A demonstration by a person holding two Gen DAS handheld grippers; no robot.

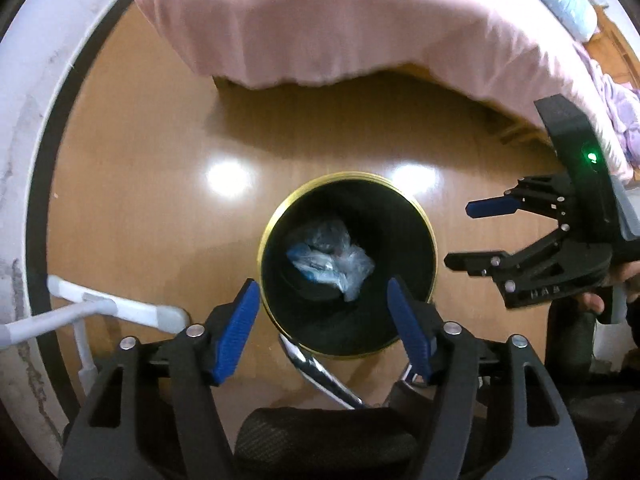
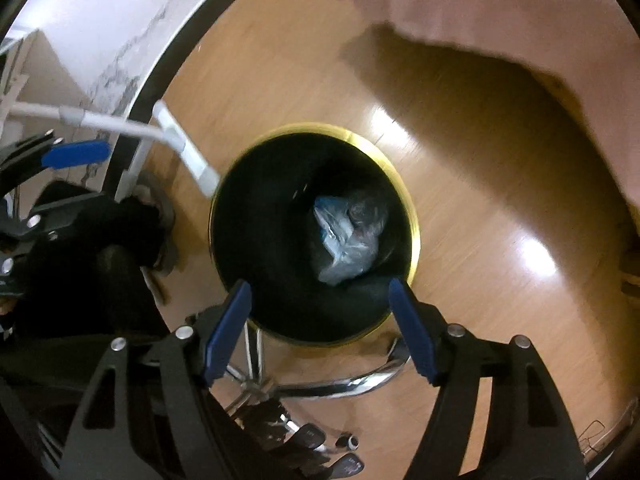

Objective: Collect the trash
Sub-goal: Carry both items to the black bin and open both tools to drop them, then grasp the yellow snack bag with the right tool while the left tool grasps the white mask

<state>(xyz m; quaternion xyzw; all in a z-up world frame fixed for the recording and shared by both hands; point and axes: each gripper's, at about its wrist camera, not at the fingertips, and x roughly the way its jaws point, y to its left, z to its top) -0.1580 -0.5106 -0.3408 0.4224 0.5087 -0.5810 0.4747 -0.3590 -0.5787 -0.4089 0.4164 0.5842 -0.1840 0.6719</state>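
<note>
as both hand-held tools are pointing steeply down over a wooden floor (image 1: 132,208), a round black trash bin (image 1: 416,236) with a gold rim is standing directly below them, its mouth facing up. a crumpled clear and pale blue plastic bag (image 1: 332,264) is lying at the bottom of the bin, well apart from either tool. the left gripper (image 1: 324,328) is hanging above the near edge of the bin with its blue pads spread wide and nothing between them. the right gripper (image 2: 320,328) is doing likewise, jaws parted and empty, the bag showing in the gap far below; in the left wrist view it is also appearing at the right edge, side on. a pink bedsheet (image 1: 320,20) is draping over the bed edge beyond the bin. a white plastic rail (image 1: 120,308) is lying on the floor to the bin's left, beside a white wall (image 1: 24,128) with a dark skirting strip. chrome chair legs (image 2: 320,388) are gleaming just beneath the bin's near side, and a black mesh seat (image 1: 320,440) is filling the lower part of the left wrist view.
</note>
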